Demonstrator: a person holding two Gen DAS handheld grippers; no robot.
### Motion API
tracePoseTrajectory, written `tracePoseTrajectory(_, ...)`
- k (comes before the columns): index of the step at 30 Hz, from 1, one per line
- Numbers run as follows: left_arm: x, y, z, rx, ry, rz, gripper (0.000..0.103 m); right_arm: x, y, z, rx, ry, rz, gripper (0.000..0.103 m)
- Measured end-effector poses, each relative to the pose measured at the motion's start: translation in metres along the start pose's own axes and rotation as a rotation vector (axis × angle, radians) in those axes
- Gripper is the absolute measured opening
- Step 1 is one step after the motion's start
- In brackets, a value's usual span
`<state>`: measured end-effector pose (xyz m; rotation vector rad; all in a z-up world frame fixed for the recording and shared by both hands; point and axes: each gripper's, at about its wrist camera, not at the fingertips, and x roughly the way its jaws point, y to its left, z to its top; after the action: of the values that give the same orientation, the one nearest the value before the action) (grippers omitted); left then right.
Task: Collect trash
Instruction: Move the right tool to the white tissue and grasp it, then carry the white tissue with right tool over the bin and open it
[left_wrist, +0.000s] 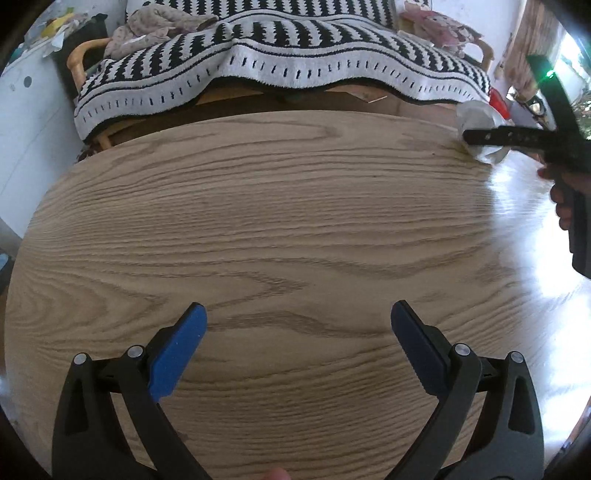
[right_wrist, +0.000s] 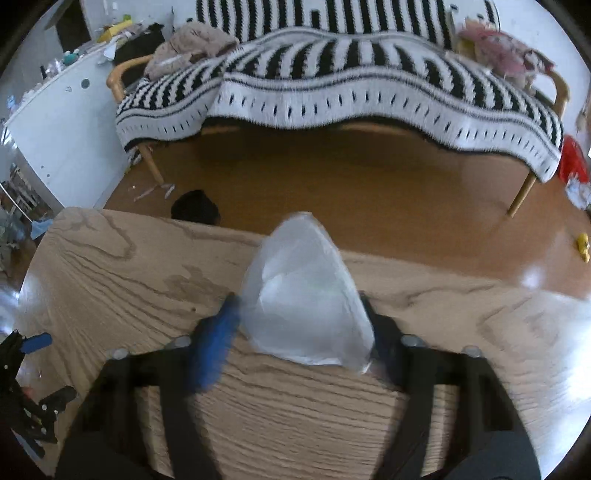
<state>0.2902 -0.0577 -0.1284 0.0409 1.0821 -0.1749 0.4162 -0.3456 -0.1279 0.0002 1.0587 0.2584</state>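
Note:
A crumpled piece of clear plastic (right_wrist: 306, 295) sits near the far edge of the wooden table (right_wrist: 110, 280). My right gripper (right_wrist: 297, 301) straddles it. The blue left pad (right_wrist: 218, 339) touches one side of it, and the other finger is partly hidden behind the opposite side. This view is blurred. In the left wrist view the same clear plastic (left_wrist: 480, 114) lies at the table's far right, with a black finger of the right gripper (left_wrist: 476, 138) across it. My left gripper (left_wrist: 299, 308) is open above bare table (left_wrist: 258, 203) with nothing between its pads. It also shows at the edge of the right wrist view (right_wrist: 55, 369).
Beyond the table stands a sofa under a black-and-white striped blanket (right_wrist: 351, 85), with soft toys (right_wrist: 498, 55) on it. On the brown floor lie a black object (right_wrist: 195, 210), a yellow toy (right_wrist: 583, 245) and scraps. A white cabinet (right_wrist: 66, 140) stands at left.

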Motion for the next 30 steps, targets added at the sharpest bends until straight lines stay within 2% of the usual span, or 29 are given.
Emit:
tracePoseTrajectory(3, -0.008, 0.002, -0.004, -0.019, -0.019, -0.004, 0.094, -0.008, 0.002, -0.013, 0.013, 0.000, 0.021, 0.056)
tracePoseTrajectory(4, -0.011, 0.003, -0.005, -0.032, -0.013, -0.022, 0.082, -0.013, 0.003, -0.017, 0.015, -0.001, 0.021, 0.055)
tracePoseTrajectory(5, -0.013, 0.004, -0.007, -0.042, 0.005, -0.043, 0.059, -0.021, 0.004, -0.025, 0.018, -0.007, 0.026, 0.054)
tracePoseTrajectory(7, -0.021, 0.005, -0.012, -0.054, 0.021, -0.061, 0.034, -0.044, 0.005, -0.044, 0.030, -0.031, 0.037, 0.053)
tracePoseTrajectory(8, -0.027, 0.004, -0.015, -0.051, 0.010, -0.081, 0.024, -0.059, 0.006, -0.056, 0.033, -0.047, 0.047, 0.053)
tracePoseTrajectory(11, -0.046, -0.003, -0.027, -0.028, 0.000, -0.121, 0.005, -0.097, 0.007, -0.091, 0.028, -0.073, 0.055, 0.052)
tracePoseTrajectory(13, -0.060, -0.013, -0.034, 0.000, -0.006, -0.127, 0.000, -0.128, 0.003, -0.118, 0.033, -0.093, 0.051, 0.052)
tracePoseTrajectory(16, -0.087, -0.039, -0.046, 0.063, -0.024, -0.134, 0.000, -0.175, -0.013, -0.161, 0.082, -0.133, 0.035, 0.052)
tracePoseTrajectory(20, -0.128, -0.086, -0.059, 0.132, -0.061, -0.186, 0.000, -0.242, -0.044, -0.221, 0.156, -0.191, -0.003, 0.052)
tracePoseTrajectory(25, -0.167, -0.179, -0.085, 0.251, -0.070, -0.311, 0.000, -0.339, -0.079, -0.316, 0.206, -0.258, -0.117, 0.052)
tracePoseTrajectory(30, -0.185, -0.295, -0.136, 0.408, -0.022, -0.458, 0.000, -0.423, -0.101, -0.417, 0.297, -0.291, -0.214, 0.052)
